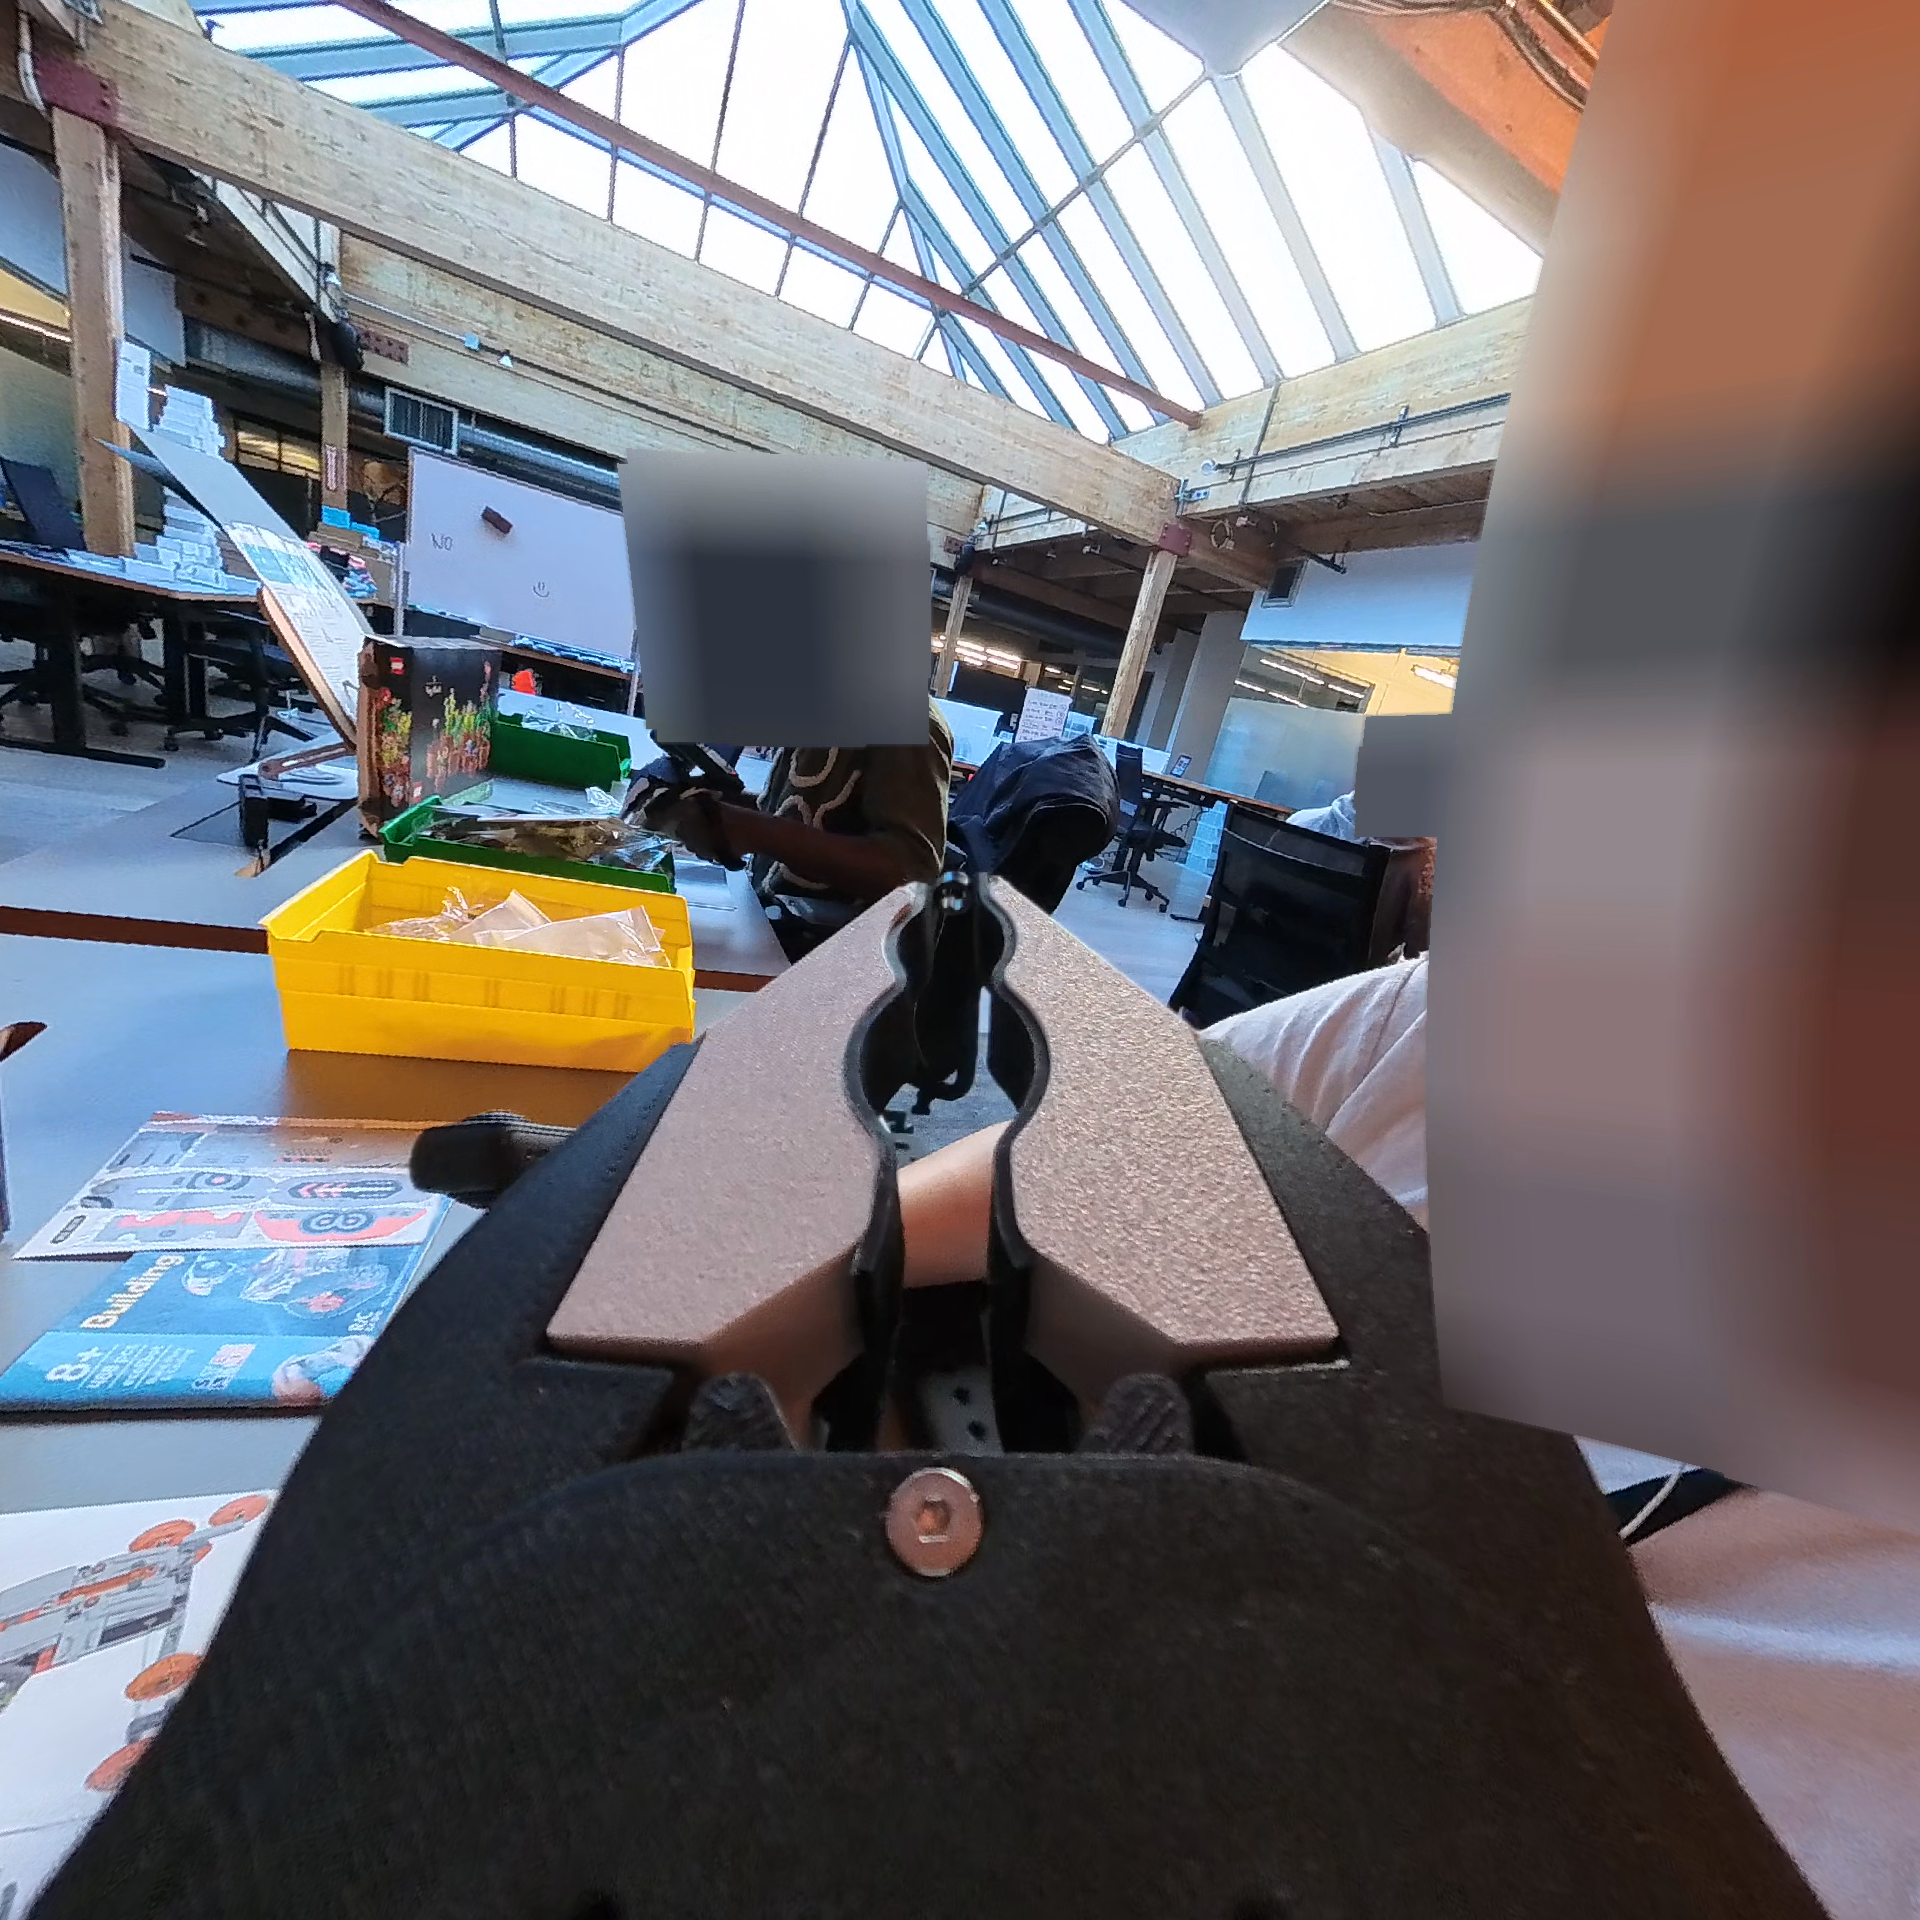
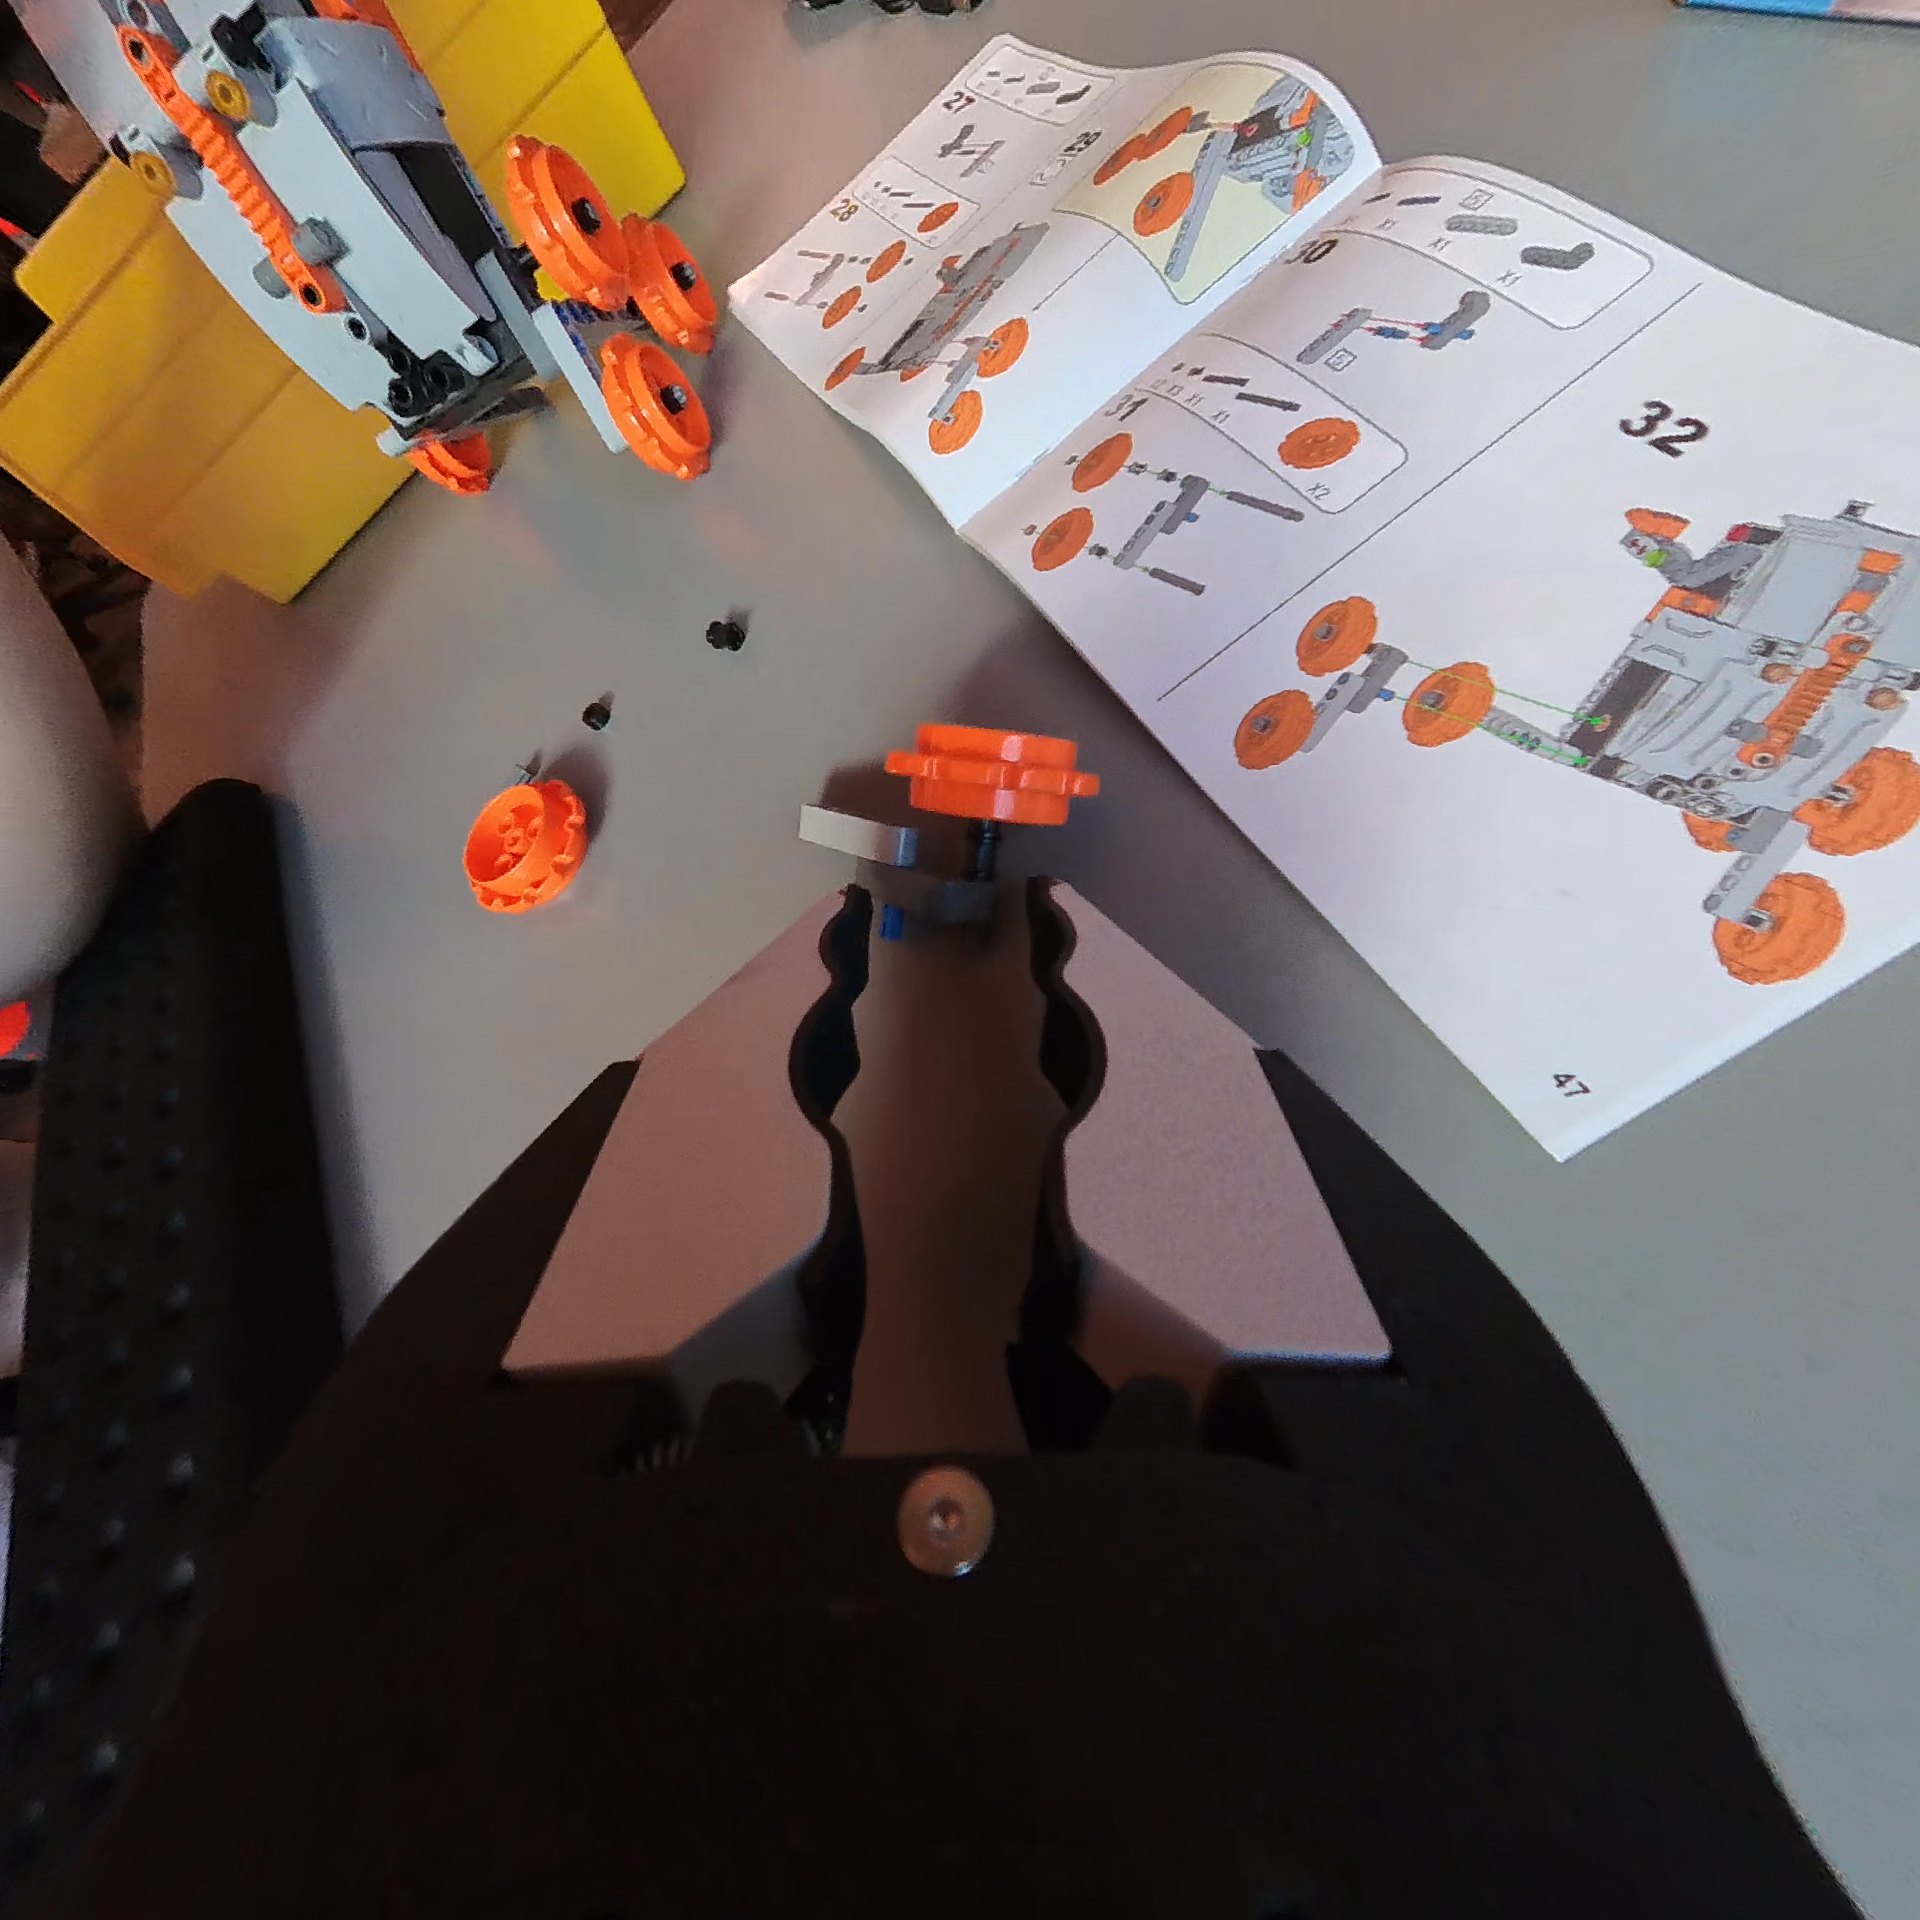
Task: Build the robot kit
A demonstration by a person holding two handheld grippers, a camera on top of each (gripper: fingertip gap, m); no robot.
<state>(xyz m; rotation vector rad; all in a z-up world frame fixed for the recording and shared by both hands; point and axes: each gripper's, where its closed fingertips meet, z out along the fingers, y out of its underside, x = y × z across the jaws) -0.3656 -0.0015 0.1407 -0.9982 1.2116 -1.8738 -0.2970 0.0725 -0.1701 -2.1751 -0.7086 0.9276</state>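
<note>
My right gripper point(image 2: 945, 891) is shut on a small grey connector point(image 2: 961, 900). The connector carries a black axle with an orange wheel point(image 2: 987, 774), a pale beam point(image 2: 840, 831) and a blue pin, held just above the grey table point(image 2: 727, 520). A loose orange wheel point(image 2: 525, 847) lies to its left. The grey and orange model vehicle point(image 2: 312, 229) leans over a yellow bin point(image 2: 156, 416) at top left. My left gripper point(image 1: 951, 896) points up and away from the table, its tips pinched on a thin black piece point(image 1: 954, 906).
An open instruction booklet point(image 2: 1403, 540) lies to the right, with two small black pins point(image 2: 725, 634) on the table. The left wrist view shows a yellow bin of bags point(image 1: 478, 997), green bins point(image 1: 530, 847), a sticker sheet point(image 1: 239, 1184), a blue booklet point(image 1: 208, 1330) and people seated beyond. The tips of one gripper are about 30 cm away from the tips of the other.
</note>
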